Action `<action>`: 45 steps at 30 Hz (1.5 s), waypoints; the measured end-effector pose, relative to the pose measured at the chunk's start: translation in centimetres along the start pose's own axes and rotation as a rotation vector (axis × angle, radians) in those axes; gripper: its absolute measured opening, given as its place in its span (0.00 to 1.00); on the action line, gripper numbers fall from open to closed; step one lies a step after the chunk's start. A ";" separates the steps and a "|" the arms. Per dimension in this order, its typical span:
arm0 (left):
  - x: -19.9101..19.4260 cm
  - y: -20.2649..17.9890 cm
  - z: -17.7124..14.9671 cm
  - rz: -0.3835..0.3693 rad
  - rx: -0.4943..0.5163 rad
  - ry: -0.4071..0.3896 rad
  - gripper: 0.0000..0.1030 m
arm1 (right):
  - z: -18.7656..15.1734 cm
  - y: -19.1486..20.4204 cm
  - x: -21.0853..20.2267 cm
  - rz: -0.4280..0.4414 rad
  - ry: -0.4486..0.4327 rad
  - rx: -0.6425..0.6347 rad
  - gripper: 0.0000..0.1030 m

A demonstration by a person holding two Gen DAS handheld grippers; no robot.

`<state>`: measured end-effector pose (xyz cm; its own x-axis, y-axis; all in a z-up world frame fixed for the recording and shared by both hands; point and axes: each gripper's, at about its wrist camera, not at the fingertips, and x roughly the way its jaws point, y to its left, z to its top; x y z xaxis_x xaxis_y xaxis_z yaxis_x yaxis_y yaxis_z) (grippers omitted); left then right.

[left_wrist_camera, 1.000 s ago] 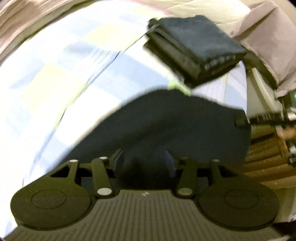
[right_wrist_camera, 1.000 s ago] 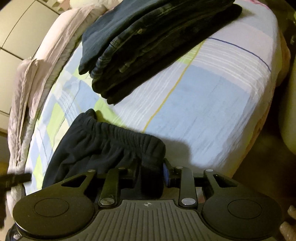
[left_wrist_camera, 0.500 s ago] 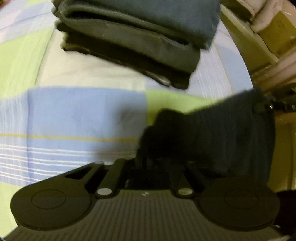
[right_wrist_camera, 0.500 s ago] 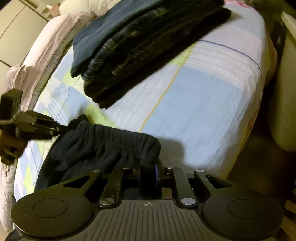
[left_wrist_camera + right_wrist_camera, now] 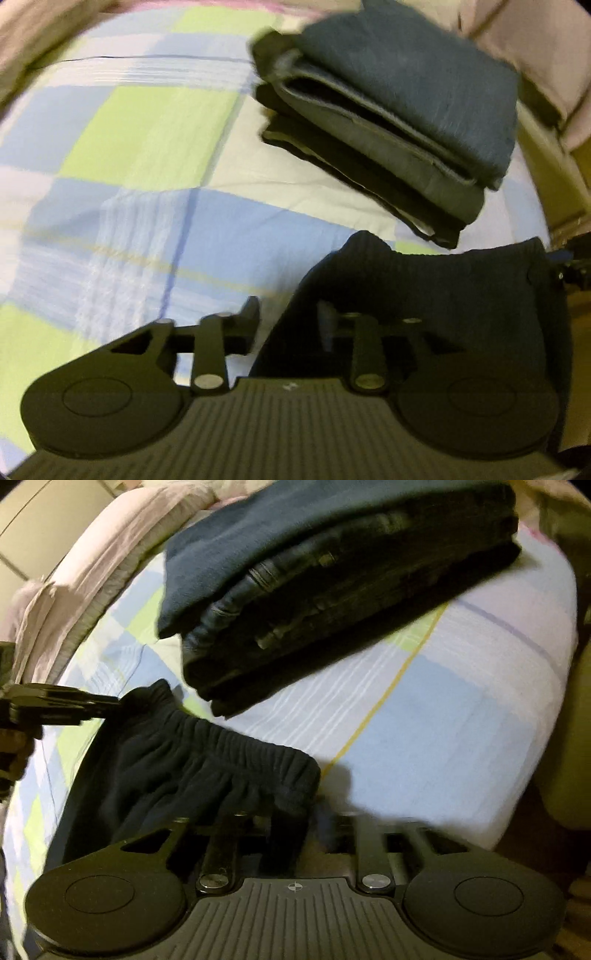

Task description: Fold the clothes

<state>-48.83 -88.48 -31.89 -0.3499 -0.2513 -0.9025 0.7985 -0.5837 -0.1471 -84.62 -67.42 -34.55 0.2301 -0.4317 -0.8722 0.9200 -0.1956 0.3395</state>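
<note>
Dark navy sweatpants (image 5: 192, 760) with an elastic waistband lie at the near edge of the checked bed sheet (image 5: 443, 716). My right gripper (image 5: 314, 819) is shut on the waistband's right corner. My left gripper (image 5: 288, 317) has its jaws apart; the cloth (image 5: 424, 288) drapes over its right finger, and the left finger (image 5: 251, 314) stands free. The left gripper also shows in the right wrist view (image 5: 66, 705), touching the waistband's far corner. A stack of folded dark clothes (image 5: 399, 110) lies beyond the sweatpants, also in the right wrist view (image 5: 332, 572).
A pinkish quilt (image 5: 85, 572) is bunched along the far side of the bed. The bed edge drops off at the right, with pale furniture (image 5: 546, 155) beside it. The blue, green and white sheet (image 5: 129, 155) stretches to the left.
My left gripper has opened and its left finger has come off the cloth. Both grippers have carried the waistband closer to the folded stack. The right gripper stays shut on the waistband.
</note>
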 end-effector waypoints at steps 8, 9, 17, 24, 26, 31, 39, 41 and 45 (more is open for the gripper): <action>-10.5 -0.8 -11.9 0.103 -0.237 -0.011 0.33 | -2.9 3.7 -4.8 0.059 -0.020 -0.077 0.48; -11.7 -1.1 -13.7 0.116 -0.271 -0.008 0.33 | -3.6 4.7 -4.8 0.091 -0.006 -0.106 0.48; -18.1 -6.4 -26.8 0.175 -0.518 0.014 0.35 | -9.4 13.6 -1.9 0.360 0.180 -0.379 0.48; -22.0 -10.8 -36.7 0.204 -0.705 0.006 0.35 | -11.3 20.7 2.7 0.423 0.262 -0.592 0.48; -23.1 -12.1 -39.5 0.212 -0.759 0.004 0.36 | -11.7 22.2 4.2 0.400 0.277 -0.624 0.48; -25.0 -12.3 -45.7 0.214 -0.801 0.020 0.38 | -12.4 24.3 5.1 0.335 0.251 -0.624 0.48; -28.5 -10.9 -55.1 0.231 -0.798 0.050 0.39 | -17.4 23.5 0.3 0.126 0.223 -0.512 0.48; -29.6 -10.9 -57.1 0.253 -0.787 0.055 0.40 | -19.1 23.9 -0.8 0.093 0.241 -0.495 0.48; -31.0 -11.8 -60.8 0.292 -0.759 0.094 0.40 | -21.6 25.1 -2.7 0.062 0.272 -0.469 0.48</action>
<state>-17.63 -26.81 -26.84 -0.0607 -0.2267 -0.9721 0.9771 0.1855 -0.1042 -55.27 -52.10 -31.24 0.3052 -0.1746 -0.9361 0.9306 0.2634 0.2543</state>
